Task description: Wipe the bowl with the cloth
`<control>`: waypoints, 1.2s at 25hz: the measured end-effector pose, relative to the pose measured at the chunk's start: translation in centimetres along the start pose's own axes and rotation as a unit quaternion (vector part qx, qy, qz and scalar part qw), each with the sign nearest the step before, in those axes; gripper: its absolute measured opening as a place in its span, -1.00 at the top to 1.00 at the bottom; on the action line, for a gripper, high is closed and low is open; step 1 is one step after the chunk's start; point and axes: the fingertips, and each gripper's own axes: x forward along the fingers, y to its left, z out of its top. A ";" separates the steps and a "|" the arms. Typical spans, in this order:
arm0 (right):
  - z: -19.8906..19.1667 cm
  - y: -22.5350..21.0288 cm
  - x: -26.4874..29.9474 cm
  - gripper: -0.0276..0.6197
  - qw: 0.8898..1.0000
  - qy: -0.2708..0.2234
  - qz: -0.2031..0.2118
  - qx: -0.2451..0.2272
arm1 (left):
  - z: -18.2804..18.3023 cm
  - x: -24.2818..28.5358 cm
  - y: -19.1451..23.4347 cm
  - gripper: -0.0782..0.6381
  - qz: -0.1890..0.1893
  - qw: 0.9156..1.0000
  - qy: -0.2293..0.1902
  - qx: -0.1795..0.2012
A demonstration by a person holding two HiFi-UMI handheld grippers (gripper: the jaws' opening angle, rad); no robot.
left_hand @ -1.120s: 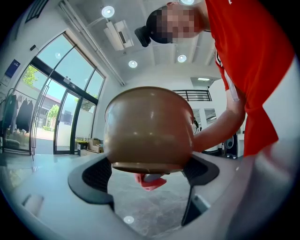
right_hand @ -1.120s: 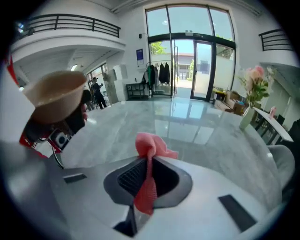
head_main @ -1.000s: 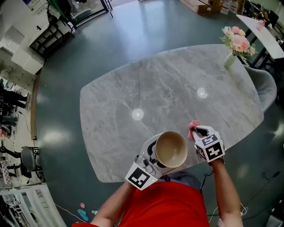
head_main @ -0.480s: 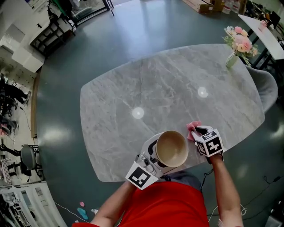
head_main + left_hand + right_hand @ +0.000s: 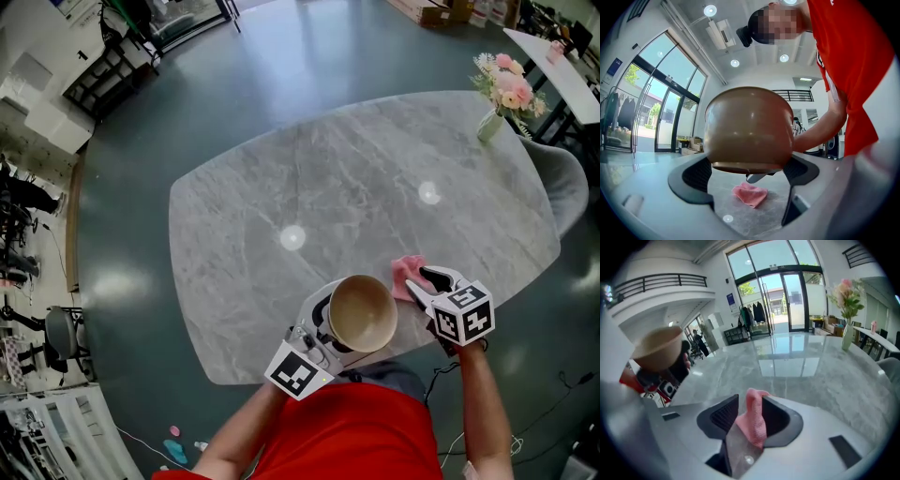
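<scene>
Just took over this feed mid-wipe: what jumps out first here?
The brown bowl stands out, held above the near edge of the grey table by the fingers of the left gripper. Beside it the pink cloth lies on the table between the fingers of the right gripper, which have just been opening.

Big grey stone table w/ 2 bright light spots on top. Pink & white flowers in a small vase, standing up at the table's far right end. Grey chair just beside that end. Shiny dark floor all round. Black rack far left, a wheely chair nearer. Boxes & a white table at the back. Big glass doors show in the right gripper view.
</scene>
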 end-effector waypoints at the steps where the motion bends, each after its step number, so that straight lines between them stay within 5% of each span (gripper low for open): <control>1: 0.9 0.7 -1.0 0.46 1.000 -0.023 0.017 0.011 | 0.0 0.0 0.1 -0.55 0.001 1.000 0.002 -0.001; 7: 6.4 7.0 -6.4 0.46 0.969 -0.127 0.186 0.100 | 0.1 -0.3 0.2 -0.55 0.001 1.000 0.004 0.002; 14: 7.4 10.6 -7.4 0.45 0.929 -0.111 0.303 0.180 | 0.3 0.2 -0.3 -0.55 0.000 1.000 0.000 0.005; 18: 7.1 11.7 -7.1 0.48 0.931 -0.089 0.307 0.173 | 0.6 0.4 -0.7 -0.55 -0.004 1.000 -0.005 0.011; 25: 7.2 11.9 -6.6 0.85 0.945 -0.085 0.275 0.154 | -0.3 0.5 -1.4 -0.55 -0.005 0.999 0.018 0.029; 30: 7.0 11.5 -6.2 0.87 0.954 -0.086 0.250 0.145 | -1.3 0.6 -1.9 -0.55 -0.009 0.999 0.034 0.029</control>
